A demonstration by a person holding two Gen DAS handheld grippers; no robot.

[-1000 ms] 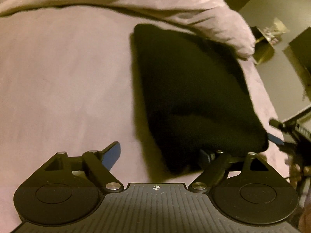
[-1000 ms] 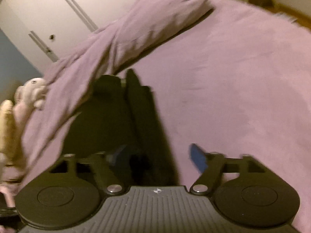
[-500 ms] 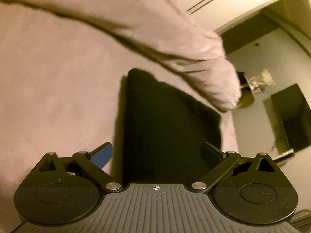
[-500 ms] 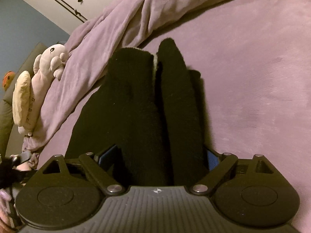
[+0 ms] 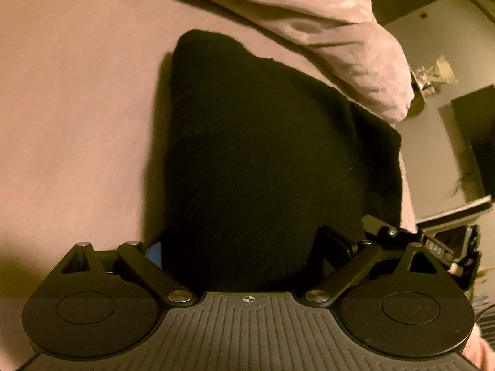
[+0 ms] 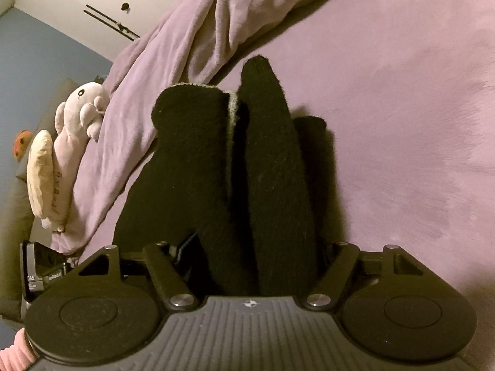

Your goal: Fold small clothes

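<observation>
A black fleecy garment (image 5: 263, 142) lies on the mauve bed sheet (image 5: 77, 123), partly folded. My left gripper (image 5: 244, 247) straddles its near edge; its wide jaws are closing with the cloth between them, and the blue left pad (image 5: 154, 252) sits at the cloth's side. In the right wrist view the garment (image 6: 198, 167) stands up in two thick ridges with a pale inner hem showing. My right gripper (image 6: 256, 247) is closing around those ridges, which fill the gap. Its right finger is hidden behind the cloth.
A bunched mauve duvet (image 5: 324, 21) runs along the far side of the garment. Plush toys (image 6: 80, 114) lie beside it at the bed's edge. Dark furniture (image 5: 473, 142) and the floor lie beyond the bed's right edge. White wardrobe doors (image 6: 92, 0) stand behind.
Both grippers have come down and forward onto the black garment. Its near edge now lies between the left jaws, and the right jaws have narrowed around the two ridges.
</observation>
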